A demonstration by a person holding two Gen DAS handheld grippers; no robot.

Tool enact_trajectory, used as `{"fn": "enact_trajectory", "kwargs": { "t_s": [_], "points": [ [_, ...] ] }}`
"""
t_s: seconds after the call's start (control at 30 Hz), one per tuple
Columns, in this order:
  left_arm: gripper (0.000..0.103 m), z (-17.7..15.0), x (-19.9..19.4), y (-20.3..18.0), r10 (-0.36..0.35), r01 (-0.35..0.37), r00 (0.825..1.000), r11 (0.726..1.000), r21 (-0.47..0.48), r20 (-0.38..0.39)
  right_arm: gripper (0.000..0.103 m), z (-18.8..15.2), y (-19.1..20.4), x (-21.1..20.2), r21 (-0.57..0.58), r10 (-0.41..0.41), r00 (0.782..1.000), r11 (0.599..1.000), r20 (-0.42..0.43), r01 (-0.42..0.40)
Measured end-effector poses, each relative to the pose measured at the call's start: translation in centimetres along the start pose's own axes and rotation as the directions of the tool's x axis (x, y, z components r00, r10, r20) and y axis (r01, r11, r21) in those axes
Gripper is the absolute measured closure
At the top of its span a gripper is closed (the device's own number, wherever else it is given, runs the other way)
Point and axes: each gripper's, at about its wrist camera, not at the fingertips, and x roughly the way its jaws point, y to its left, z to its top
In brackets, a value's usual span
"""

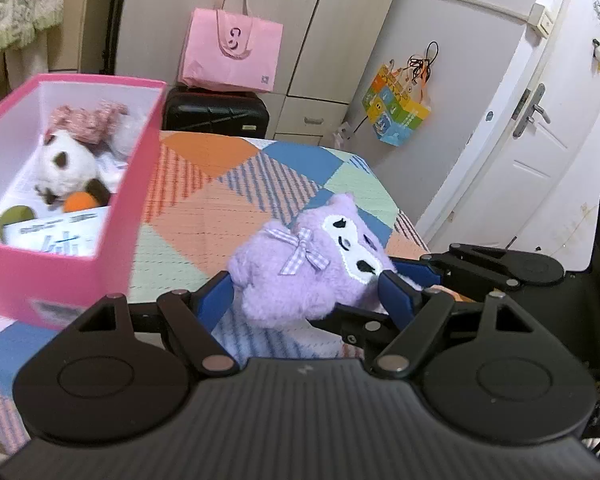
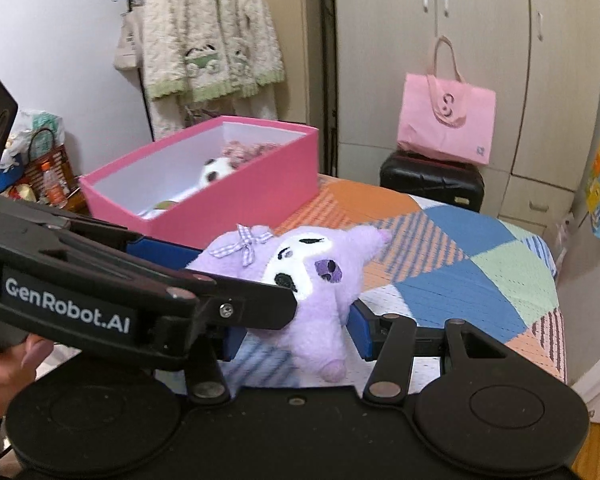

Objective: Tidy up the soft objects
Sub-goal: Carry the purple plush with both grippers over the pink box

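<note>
A purple plush toy (image 1: 300, 280) with a white face and a checked bow hangs above the patchwork bed, held from two sides. My left gripper (image 1: 306, 300) is shut on its body, blue pads pressing both flanks. My right gripper (image 2: 296, 336) is shut on its lower pointed end (image 2: 320, 332); in the left wrist view its fingers (image 1: 416, 270) reach in from the right. To the left stands the open pink box (image 1: 60, 276), also in the right wrist view (image 2: 240, 200). It holds a white and brown plush (image 1: 66, 168), a pink floral soft thing (image 1: 92, 118), an orange ball (image 1: 78, 202) and papers.
The patchwork quilt (image 2: 480, 280) covers the bed, whose far right edge drops off. Beyond it a pink tote bag (image 2: 446, 120) sits on a black suitcase (image 2: 432, 180) before the wardrobe. A fluffy coat (image 2: 208, 32) hangs behind the box. A white door (image 1: 540, 140) is at the right.
</note>
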Motion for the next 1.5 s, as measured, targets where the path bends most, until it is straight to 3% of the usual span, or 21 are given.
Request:
{"fn": "enact_trajectory", "kwargs": {
  "t_s": [0.3, 0.7, 0.93, 1.13, 1.37, 1.5],
  "points": [
    [0.024, -0.1, -5.3, 2.3, 0.052, -0.053, 0.995, 0.999, 0.004, 0.086, 0.045, 2.3, 4.5, -0.6, -0.067, 0.056, 0.997, 0.996, 0.061, -0.052],
    [0.025, 3.8, -7.2, 8.0, 0.198, -0.192, 0.963, 0.98, -0.046, 0.181, 0.045, 8.0, 7.2, 5.0, -0.141, 0.175, 0.976, 0.978, 0.126, -0.157],
    [0.025, 7.3, -4.6, 12.6, 0.277, -0.259, 0.945, 0.958, -0.122, 0.175, 0.045, 12.0, 6.9, 11.3, -0.178, 0.261, 0.962, 0.953, 0.081, -0.244],
    [0.024, 8.5, -2.0, 16.5, 0.304, -0.281, 0.946, 0.943, -0.179, 0.116, 0.044, 13.8, 6.8, 16.1, -0.234, 0.315, 0.949, 0.921, -0.015, -0.31],
    [0.024, 8.2, 0.3, 19.2, 0.303, -0.285, 0.952, 0.931, -0.228, 0.048, 0.044, 13.9, 7.6, 19.4, -0.265, 0.29, 0.951, 0.913, -0.11, -0.309],
    [0.024, 7.9, 1.1, 19.8, 0.294, -0.282, 0.956, 0.928, -0.243, 0.017, 0.042, 13.4, 8.5, 20.1, -0.315, 0.207, 0.967, 0.917, -0.147, -0.244]
  ]
}}
